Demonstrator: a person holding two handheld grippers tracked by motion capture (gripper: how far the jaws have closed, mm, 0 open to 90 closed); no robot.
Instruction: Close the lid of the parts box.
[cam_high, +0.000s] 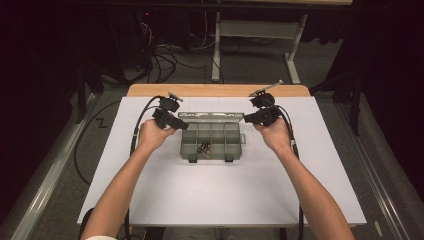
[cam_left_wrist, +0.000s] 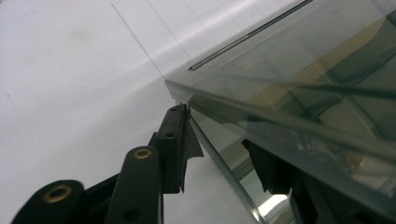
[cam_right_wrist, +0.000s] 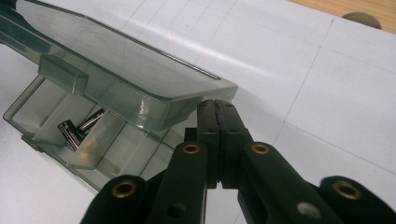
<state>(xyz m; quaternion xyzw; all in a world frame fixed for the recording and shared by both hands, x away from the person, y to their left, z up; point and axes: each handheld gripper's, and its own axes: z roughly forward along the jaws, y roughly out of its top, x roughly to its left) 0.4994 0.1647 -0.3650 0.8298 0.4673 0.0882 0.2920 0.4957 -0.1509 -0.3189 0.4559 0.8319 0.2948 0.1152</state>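
A smoky translucent compartment box (cam_high: 220, 136) lies mid-table with its hinged lid (cam_high: 212, 116) raised at the far side. A few small dark batteries (cam_high: 204, 148) lie in a front compartment, and they are in the right gripper view (cam_right_wrist: 77, 130) too. My left gripper (cam_high: 182, 125) is at the lid's left end. In its own view the jaws (cam_left_wrist: 217, 128) straddle the lid's corner (cam_left_wrist: 289, 60), one finger (cam_left_wrist: 170, 140) outside and the other seen through the plastic. My right gripper (cam_high: 246, 118) is shut, with its tips (cam_right_wrist: 217, 105) against the underside of the lid's right corner (cam_right_wrist: 130, 60).
The white sheet (cam_high: 225, 200) covers the table, with a wooden strip (cam_high: 215, 90) along the far edge. Beyond it stand a white frame (cam_high: 257, 30) and loose cables (cam_high: 165, 62) on the floor. Both forearms reach in from the near edge.
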